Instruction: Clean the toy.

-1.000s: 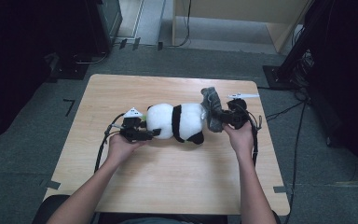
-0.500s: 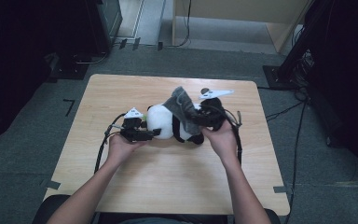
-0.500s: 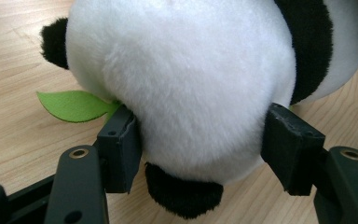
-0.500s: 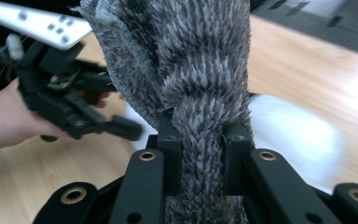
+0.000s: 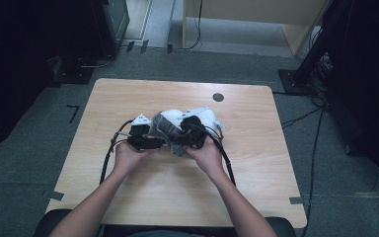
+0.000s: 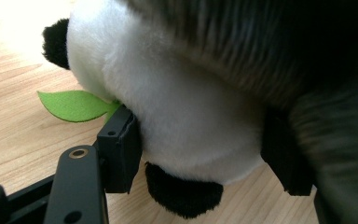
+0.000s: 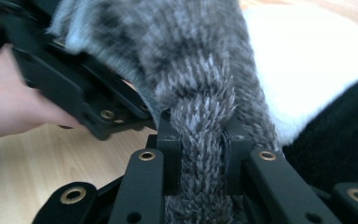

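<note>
Draping a grey knitted fuzzy cloth [image 5: 167,129] over a black-and-white plush panda toy [image 5: 193,117] at the middle of the light wooden bench [image 5: 128,96].

In the high view, the left hand-held gripper [image 5: 148,142] and the right hand-held gripper [image 5: 187,136] are seen side by side at the centre of the frame, against the toy. In the left gripper view, the white body of the panda [image 6: 186,116] is clamped between the jaws, which have just been closing, with a green felt leaf [image 6: 72,105] lying at middle left. In the right gripper view, the grey cloth [image 7: 200,140] is pinched tightly between jaws pressed together at lower centre, the panda's white fur at upper right.
</note>
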A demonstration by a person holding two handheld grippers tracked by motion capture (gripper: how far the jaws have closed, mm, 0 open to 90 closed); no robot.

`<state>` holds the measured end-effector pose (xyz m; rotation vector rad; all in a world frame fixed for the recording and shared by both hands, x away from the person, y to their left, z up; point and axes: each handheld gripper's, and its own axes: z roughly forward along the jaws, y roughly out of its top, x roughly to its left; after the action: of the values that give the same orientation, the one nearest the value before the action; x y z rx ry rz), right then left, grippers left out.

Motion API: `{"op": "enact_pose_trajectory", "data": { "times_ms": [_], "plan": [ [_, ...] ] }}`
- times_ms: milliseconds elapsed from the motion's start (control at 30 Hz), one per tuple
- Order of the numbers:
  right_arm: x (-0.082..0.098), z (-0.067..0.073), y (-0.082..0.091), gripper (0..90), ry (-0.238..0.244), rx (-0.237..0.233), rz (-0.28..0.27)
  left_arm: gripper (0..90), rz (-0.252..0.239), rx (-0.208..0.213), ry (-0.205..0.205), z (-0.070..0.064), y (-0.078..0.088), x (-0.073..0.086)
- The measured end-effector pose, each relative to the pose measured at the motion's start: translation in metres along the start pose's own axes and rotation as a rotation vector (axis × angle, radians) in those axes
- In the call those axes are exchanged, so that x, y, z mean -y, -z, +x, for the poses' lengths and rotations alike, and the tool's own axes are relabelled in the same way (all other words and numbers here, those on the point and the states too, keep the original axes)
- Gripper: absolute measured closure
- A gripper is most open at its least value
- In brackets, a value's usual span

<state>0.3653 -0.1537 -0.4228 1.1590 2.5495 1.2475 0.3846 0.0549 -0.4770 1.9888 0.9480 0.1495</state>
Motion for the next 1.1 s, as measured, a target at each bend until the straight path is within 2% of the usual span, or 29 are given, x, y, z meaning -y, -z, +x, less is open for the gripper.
{"op": "enact_pose_trajectory", "data": {
  "times_ms": [100,267,367,467,567,700,833,1000,1033,1100],
  "plan": [
    [0.009,-0.004,-0.002,75.4,0.005,0.014,-0.017,34.1,-0.002,0.005,-0.007,0.001,-0.001,0.002],
    [0.013,-0.007,0.003,74.8,0.022,0.032,-0.006,33.9,-0.011,0.005,-0.008,0.002,-0.001,0.003],
    [0.014,-0.009,0.009,74.4,0.051,0.050,0.013,33.9,-0.013,0.005,-0.007,0.002,-0.001,0.003],
    [0.015,-0.011,0.014,74.5,0.050,0.061,0.015,33.9,-0.017,0.005,-0.004,0.003,-0.002,0.003],
    [0.016,-0.013,0.018,74.5,0.045,0.065,0.013,33.9,-0.017,0.006,-0.005,0.003,-0.002,0.003],
    [0.020,-0.018,0.036,74.4,0.018,0.080,-0.003,33.9,-0.010,0.009,-0.007,0.004,-0.002,0.002],
    [0.023,-0.022,0.045,74.0,0.001,0.087,-0.009,33.9,-0.010,0.010,-0.006,0.004,-0.002,0.001],
    [0.034,-0.032,0.067,74.2,-0.033,0.098,-0.010,33.8,-0.010,0.010,-0.002,0.004,-0.002,0.001],
    [0.034,-0.032,0.067,74.2,-0.033,0.098,-0.010,33.8,-0.010,0.010,-0.002,0.004,-0.002,0.001],
    [0.040,-0.038,0.079,74.2,-0.057,0.117,-0.019,33.8,-0.008,0.010,-0.003,0.004,-0.002,0.001]
  ]
}}
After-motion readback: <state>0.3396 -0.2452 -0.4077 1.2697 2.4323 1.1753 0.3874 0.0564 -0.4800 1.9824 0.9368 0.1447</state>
